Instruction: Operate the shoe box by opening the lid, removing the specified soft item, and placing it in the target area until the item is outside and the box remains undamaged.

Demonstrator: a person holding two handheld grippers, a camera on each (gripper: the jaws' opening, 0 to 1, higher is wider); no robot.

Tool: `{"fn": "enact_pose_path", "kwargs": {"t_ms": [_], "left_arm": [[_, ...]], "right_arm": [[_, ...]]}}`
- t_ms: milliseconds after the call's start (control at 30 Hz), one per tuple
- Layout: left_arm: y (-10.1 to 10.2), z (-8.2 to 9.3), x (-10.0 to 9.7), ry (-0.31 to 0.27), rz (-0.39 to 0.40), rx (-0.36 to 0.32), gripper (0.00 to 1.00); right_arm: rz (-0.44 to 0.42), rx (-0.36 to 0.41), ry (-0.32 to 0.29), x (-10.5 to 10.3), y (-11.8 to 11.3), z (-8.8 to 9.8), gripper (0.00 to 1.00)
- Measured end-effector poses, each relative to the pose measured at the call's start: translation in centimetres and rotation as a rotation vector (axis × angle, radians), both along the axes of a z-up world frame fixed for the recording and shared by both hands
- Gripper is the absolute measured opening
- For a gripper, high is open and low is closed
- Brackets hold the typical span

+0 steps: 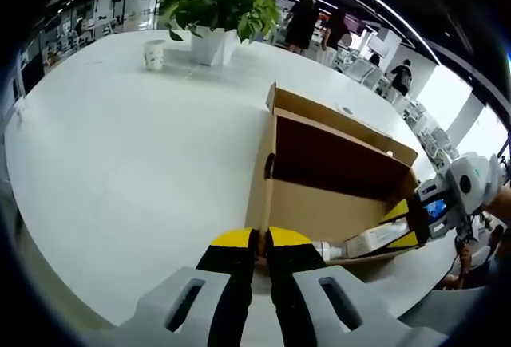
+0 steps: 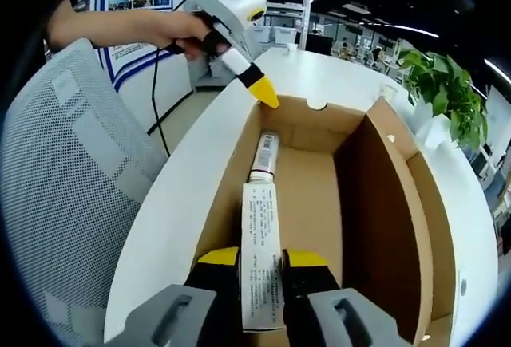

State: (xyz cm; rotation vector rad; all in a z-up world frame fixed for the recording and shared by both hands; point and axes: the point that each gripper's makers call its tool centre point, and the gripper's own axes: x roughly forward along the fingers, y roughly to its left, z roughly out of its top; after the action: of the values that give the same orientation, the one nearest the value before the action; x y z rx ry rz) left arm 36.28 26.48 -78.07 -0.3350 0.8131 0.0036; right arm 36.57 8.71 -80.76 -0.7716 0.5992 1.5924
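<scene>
- The right claw [image 2: 261, 263] was pinching the near end of the tube [image 2: 261, 235], one yellow-tipped jaw on each side of it, low inside the open shoe box [image 2: 383, 203].
- In the right gripper view the tube's long axis ran straight away from that claw toward 12 o'clock, along the box floor, with its narrow neck and cap end the farthest part.
- The right claw was therefore the one on the item; I judged that the coming move was a lift up and back over the near wall, keeping the tube along the box so it does not scrape the cardboard.
- The left claw [image 1: 261, 239] was pressed together on the edge of a box wall at the corner, as if holding the box steady; in the right gripper view it [image 2: 263, 92] came in at about 12 o'clock.
- The tube was white and long, with fine dark print on its flat body.
- The box stood on the white bench [image 1: 120, 163], lid folded open; a potted plant [image 1: 219, 12] and a cup [image 1: 154, 53] were well apart from it.
</scene>
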Motion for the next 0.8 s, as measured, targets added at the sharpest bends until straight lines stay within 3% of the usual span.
{"fn": "enact_pose_path", "kwargs": {"t_ms": [300, 800], "left_arm": [[0.0, 0.0, 0.0, 0.001, 0.0, -0.002, 0.04], [0.3, -0.2, 0.1, -0.003, 0.002, -0.004, 0.04]], "right_arm": [[-0.007, 0.007, -0.025, 0.2, 0.0, 0.5, 0.15], [-0.024, 0.03, -0.049, 0.6, 0.2, 3.2, 0.15]]}}
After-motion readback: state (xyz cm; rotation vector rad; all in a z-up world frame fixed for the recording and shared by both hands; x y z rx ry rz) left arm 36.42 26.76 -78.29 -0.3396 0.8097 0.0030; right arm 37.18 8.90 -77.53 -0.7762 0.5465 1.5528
